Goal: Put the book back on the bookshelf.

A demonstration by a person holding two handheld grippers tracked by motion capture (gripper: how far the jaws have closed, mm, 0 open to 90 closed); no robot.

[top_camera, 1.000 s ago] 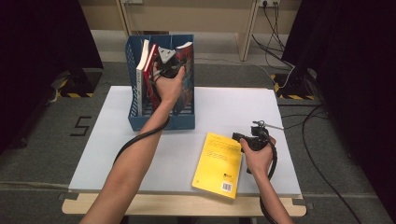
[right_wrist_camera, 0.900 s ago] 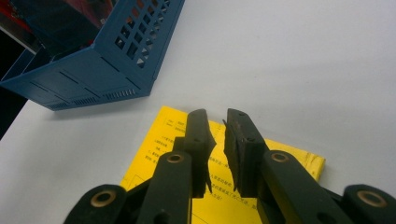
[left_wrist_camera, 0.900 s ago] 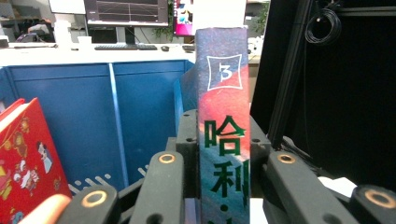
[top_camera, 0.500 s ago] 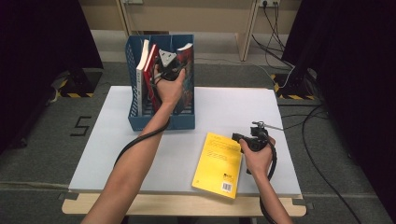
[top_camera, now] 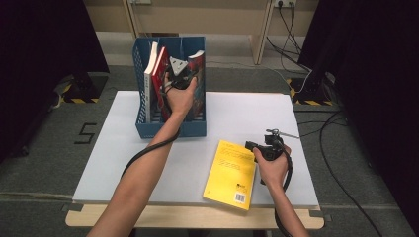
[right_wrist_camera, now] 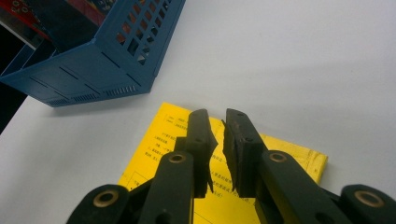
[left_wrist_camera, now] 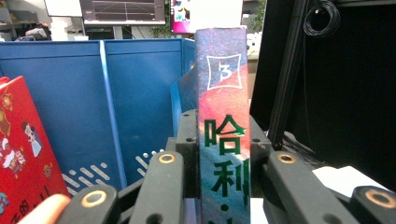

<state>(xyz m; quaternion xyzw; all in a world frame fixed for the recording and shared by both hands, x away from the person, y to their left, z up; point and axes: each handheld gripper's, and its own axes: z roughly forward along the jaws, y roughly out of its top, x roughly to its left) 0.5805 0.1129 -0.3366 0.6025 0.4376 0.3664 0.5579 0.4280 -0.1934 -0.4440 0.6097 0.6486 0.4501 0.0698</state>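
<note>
I have the left gripper (top_camera: 179,74) clamped on the spine of a dark, red-and-blue paperback book (left_wrist_camera: 223,121), held upright over the right compartment of the blue plastic file rack (top_camera: 170,129) at the far left of the white table (top_camera: 247,113), so it can slide in beside the red books (top_camera: 159,74) already standing there. The right gripper (right_wrist_camera: 218,126) hovers over the near right, its jaws a narrow gap apart with nothing between them, above the flat yellow booklet (top_camera: 232,173), probably next to go. The held book's lower end is cut off behind the jaws, and I cannot tell whether it touches the rack floor.
</note>
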